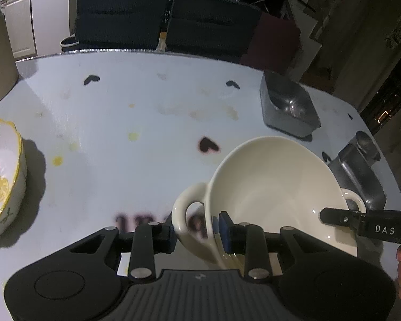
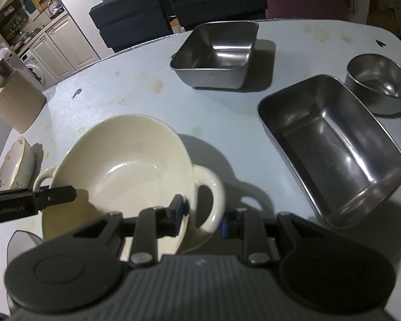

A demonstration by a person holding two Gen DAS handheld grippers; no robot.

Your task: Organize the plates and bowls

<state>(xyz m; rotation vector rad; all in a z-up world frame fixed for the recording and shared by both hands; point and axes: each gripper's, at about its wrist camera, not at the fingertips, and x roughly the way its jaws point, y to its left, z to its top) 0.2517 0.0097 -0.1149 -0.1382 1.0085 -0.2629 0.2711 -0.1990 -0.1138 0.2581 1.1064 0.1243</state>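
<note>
Both jaws clamped on cream two-handled bowl [image 2: 120, 171], handles pointing sideways, tilted

Cream two-handled bowl [image 1: 267, 187] between the jaws, plain glaze. Left of jaws: white bowl [image 1: 2, 176], yellow rim, lemon and green sprig motifs. Pale blue-grey tabletop [image 1: 120, 112] ahead, dark heart prints, yellowish spots. Beyond the jaws: steel-grey tins [image 2: 331, 144].

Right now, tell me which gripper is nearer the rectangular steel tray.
Right. The right gripper clamps the cream bowl's handle beside the tray; the left gripper grips the bowl's far handle.
</note>
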